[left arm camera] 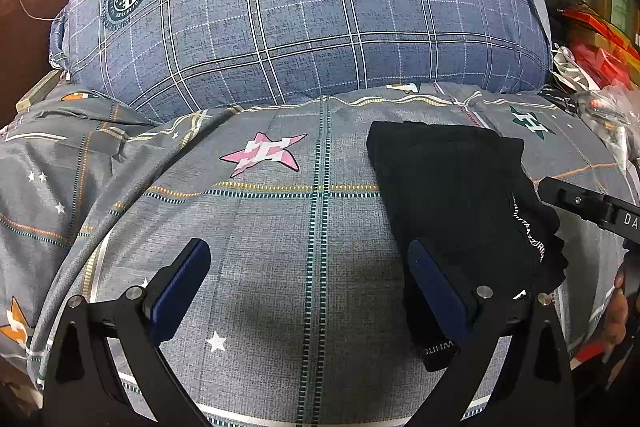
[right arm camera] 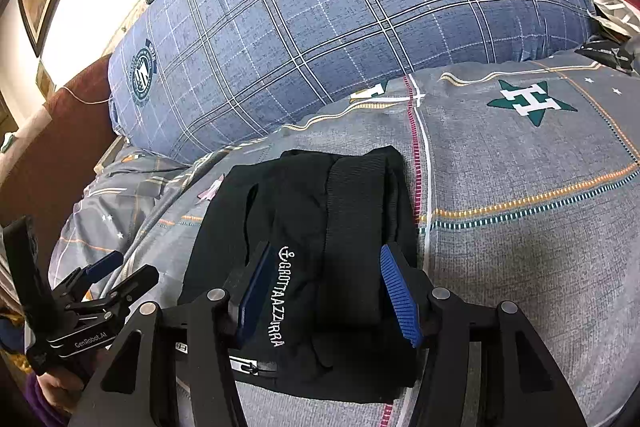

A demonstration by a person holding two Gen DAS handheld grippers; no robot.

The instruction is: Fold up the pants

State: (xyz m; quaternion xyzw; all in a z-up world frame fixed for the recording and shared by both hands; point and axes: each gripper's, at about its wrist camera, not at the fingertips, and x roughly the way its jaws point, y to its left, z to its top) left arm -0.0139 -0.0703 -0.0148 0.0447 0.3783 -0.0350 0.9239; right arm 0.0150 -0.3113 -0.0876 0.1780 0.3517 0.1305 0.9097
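The black pants [right arm camera: 320, 227] lie folded into a compact bundle on the grey patterned bedspread [right arm camera: 520, 247], white lettering on top. In the left wrist view the pants [left arm camera: 452, 195] lie to the right. My left gripper [left arm camera: 308, 263] is open and empty over bare bedspread, its right finger at the bundle's left edge. My right gripper [right arm camera: 324, 267] is open, its fingers on either side of the bundle's near end, not closed on it. The right gripper's tip [left arm camera: 576, 203] shows at the pants' right edge in the left wrist view. The left gripper [right arm camera: 120, 271] shows in the right wrist view.
A big blue plaid pillow [left arm camera: 304, 11] lies behind the pants. A brown headboard or cushion [left arm camera: 24, 27] is at the left. Red items and clutter [left arm camera: 600, 67] sit at the right edge of the bed. The bedspread [left arm camera: 280, 227] is wrinkled at the left.
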